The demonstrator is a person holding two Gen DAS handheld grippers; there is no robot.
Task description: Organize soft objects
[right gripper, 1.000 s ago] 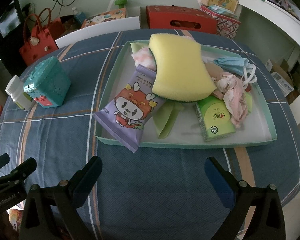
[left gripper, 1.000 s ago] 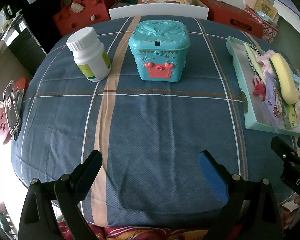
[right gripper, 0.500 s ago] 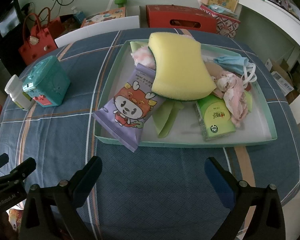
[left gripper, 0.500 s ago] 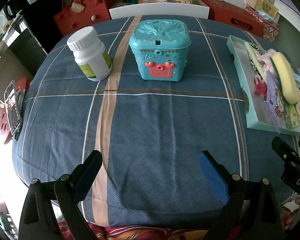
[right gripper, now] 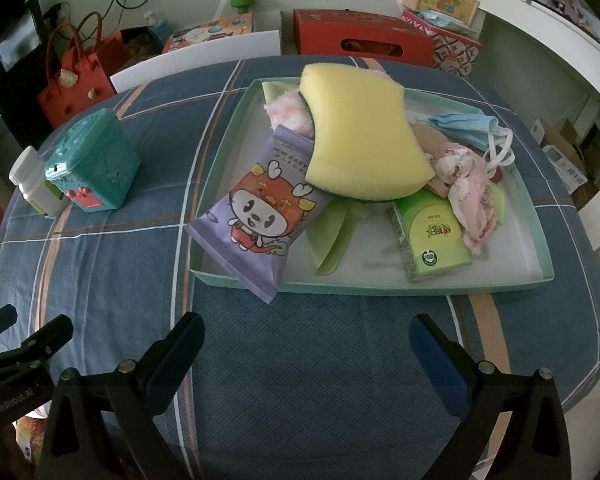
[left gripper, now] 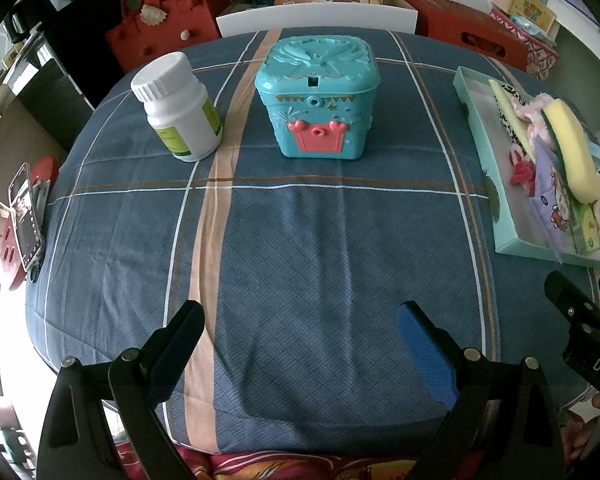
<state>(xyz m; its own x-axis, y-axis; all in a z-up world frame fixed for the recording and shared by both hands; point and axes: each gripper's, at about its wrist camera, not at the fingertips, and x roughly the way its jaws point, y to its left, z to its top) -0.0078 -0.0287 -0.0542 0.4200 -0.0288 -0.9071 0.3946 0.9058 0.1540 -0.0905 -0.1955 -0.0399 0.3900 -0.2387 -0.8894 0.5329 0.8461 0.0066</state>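
Both claws hang released above the surface (left gripper: 300,240). Ahead of the right claw (right gripper: 306,350), the tray (right gripper: 540,252) holds a yellow sponge (right gripper: 360,136) atop a purple packet (right gripper: 260,212). Beyond the left claw (left gripper: 300,336) stand a teal box (left gripper: 318,98) and white bottle (left gripper: 176,108), nothing between.

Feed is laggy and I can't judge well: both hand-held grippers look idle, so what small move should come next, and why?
Probably ease the right hand-held gripper forward toward the sponge. It is open and empty, short of the tray, and the sponge lies on top of the pile, resting on the purple pack, so nothing blocks it. The left hand-held gripper faces only hard items.
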